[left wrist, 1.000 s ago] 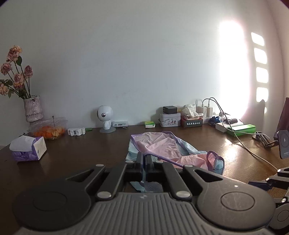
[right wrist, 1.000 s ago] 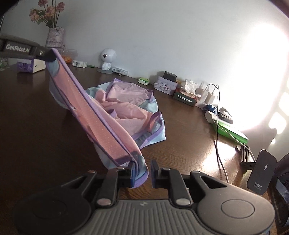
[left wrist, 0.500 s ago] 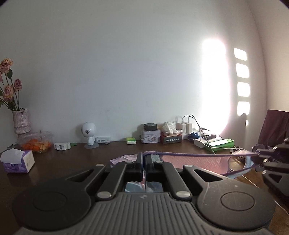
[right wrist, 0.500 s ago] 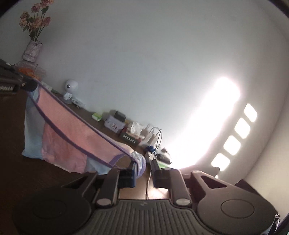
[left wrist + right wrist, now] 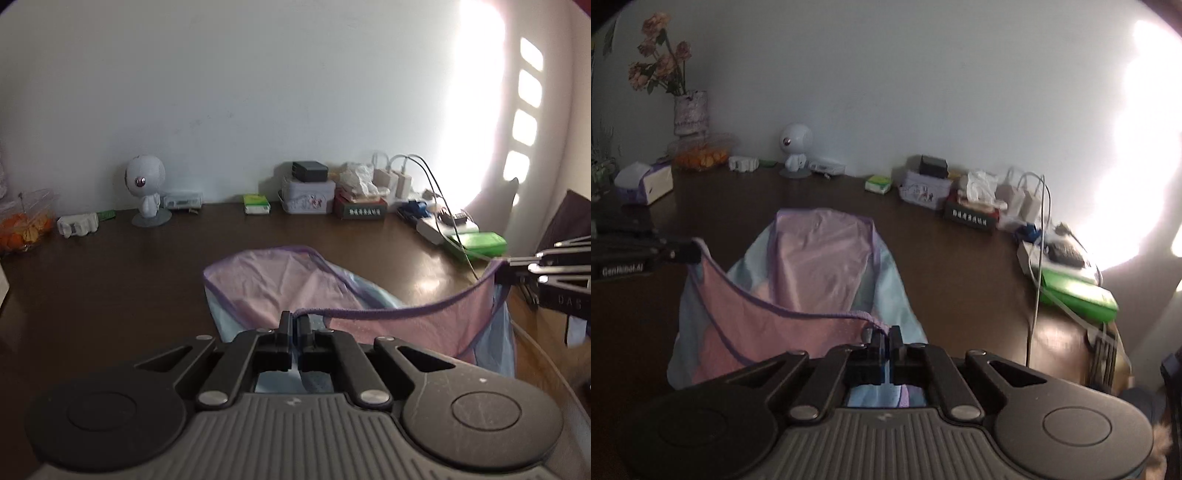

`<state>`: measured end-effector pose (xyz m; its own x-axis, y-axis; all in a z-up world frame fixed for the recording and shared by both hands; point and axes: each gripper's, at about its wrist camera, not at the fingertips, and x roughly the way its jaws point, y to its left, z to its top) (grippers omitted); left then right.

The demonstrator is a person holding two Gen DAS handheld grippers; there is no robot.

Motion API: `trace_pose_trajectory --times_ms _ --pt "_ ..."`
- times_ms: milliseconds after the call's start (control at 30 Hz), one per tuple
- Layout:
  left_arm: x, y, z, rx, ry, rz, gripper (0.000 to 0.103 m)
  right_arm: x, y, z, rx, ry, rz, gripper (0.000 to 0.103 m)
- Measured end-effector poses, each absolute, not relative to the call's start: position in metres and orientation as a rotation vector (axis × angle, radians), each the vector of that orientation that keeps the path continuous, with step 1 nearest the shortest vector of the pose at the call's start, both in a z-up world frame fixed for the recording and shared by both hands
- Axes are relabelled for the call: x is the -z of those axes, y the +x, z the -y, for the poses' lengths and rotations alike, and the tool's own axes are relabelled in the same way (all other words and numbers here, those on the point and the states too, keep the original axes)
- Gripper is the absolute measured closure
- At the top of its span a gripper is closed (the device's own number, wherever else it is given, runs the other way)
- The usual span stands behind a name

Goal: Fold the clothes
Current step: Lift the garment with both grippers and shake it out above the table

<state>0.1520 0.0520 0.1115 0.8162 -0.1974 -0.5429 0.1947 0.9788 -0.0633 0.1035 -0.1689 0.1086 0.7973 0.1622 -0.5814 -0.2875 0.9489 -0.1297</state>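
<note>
The thin, limp garment [image 5: 280, 280] is pinched at its purple hem by the left tool [image 5: 294, 320] and right tool [image 5: 885, 334], sagging between them, the rest trailing ahead onto the counter [image 5: 110, 280]; hem corners are judged best held.

My left camera sits low behind the left hand-held gripper [image 5: 294, 325], facing the white wall across the dark wooden bench [image 5: 110, 280]. My right camera sits likewise behind the right hand-held gripper [image 5: 885, 338], angled slightly leftward. Both share the round-headed white figurine [image 5: 146, 192] [image 5: 795, 147], the pink-and-blue garment [image 5: 280, 280] [image 5: 820, 258], close up, and each other's gripper.
</note>
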Motion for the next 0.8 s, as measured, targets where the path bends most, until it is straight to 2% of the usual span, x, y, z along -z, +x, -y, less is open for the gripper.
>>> trace_pose_trajectory --times_ms 100,233,300,400,467,567,667,800 --pt "-0.199 0.179 -0.059 0.168 0.004 -0.409 0.101 -0.182 0.165 0.157 -0.141 -0.281 -0.418 0.103" --pt "-0.335 0.110 -0.058 0.133 0.042 -0.019 0.101 -0.302 0.140 0.151 -0.083 -0.270 -0.010 0.103" --pt "-0.370 0.061 -0.058 0.132 0.063 0.111 0.101 -0.339 0.099 0.151 -0.068 -0.283 0.162 0.102" --pt "-0.382 0.008 -0.059 0.146 0.109 0.178 0.101 -0.363 0.046 0.154 -0.050 -0.336 0.261 0.102" --pt "-0.368 -0.010 -0.058 0.177 0.123 0.132 0.101 -0.347 0.028 0.158 -0.049 -0.365 0.226 0.102" --pt "-0.309 -0.021 -0.046 0.203 0.188 -0.019 0.101 -0.275 0.015 0.165 -0.078 -0.409 0.037 0.102" --pt "-0.208 -0.029 -0.036 0.241 0.193 -0.253 0.100 -0.204 0.003 0.172 -0.107 -0.450 -0.151 0.102" --pt "-0.073 -0.060 -0.035 0.358 0.045 -0.615 0.099 -0.100 -0.030 0.190 -0.169 -0.454 -0.425 0.102"
